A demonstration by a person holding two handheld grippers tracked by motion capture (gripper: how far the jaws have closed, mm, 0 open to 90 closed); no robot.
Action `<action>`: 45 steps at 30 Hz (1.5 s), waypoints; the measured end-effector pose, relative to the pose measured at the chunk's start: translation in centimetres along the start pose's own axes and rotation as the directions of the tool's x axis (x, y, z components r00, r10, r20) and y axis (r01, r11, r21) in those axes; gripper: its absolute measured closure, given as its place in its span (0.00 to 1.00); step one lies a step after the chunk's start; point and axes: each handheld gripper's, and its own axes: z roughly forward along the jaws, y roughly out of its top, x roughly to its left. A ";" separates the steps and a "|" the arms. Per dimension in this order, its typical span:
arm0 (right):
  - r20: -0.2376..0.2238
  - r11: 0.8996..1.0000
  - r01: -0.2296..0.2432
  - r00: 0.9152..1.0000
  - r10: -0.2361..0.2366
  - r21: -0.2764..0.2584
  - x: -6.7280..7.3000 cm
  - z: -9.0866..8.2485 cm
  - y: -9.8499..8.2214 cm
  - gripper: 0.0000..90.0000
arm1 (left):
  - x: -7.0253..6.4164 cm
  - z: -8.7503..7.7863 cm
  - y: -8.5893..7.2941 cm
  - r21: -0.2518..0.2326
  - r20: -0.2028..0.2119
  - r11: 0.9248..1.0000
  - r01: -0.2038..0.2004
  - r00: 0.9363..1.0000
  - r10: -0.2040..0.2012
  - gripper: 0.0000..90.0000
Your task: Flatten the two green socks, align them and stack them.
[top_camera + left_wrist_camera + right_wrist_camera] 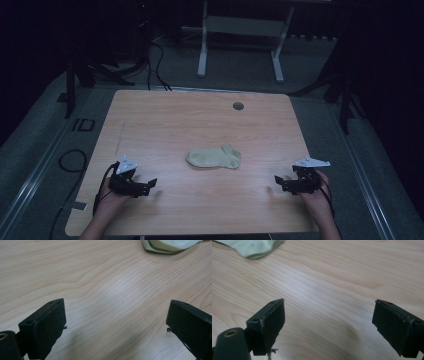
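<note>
A pale yellow-green sock lies flat near the middle of the wooden table. My left gripper rests low over the table's front left, its jaws wide open and bare, pointing toward the sock. On the front right my right gripper is open too, with nothing between its jaws. In the left gripper view the sock lies at the top right, beyond the open gripper. The right gripper view has the sock at the top left, well ahead of the open gripper.
A round grommet sits in the table's far side. Beyond the table stands a white desk frame on grey floor, with cables at the left. Bare wood surrounds the sock.
</note>
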 end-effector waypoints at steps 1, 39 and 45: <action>0.005 1.000 -0.007 1.000 0.007 0.002 -0.2 -0.1 -0.3 0.12 | 0.1 -0.2 -0.2 -0.009 0.003 1.000 -0.002 1.000 0.002 0.03; 0.145 0.976 -0.171 0.971 0.190 -0.133 -2.1 -3.0 -4.7 0.12 | 1.2 -4.6 -4.4 -0.222 -0.192 0.963 0.153 0.962 -0.197 0.03; 0.152 0.972 -0.181 0.967 0.203 -0.149 -2.2 -3.0 -4.8 0.12 | 1.2 -4.6 -4.4 -0.227 -0.209 0.961 0.156 0.956 -0.204 0.03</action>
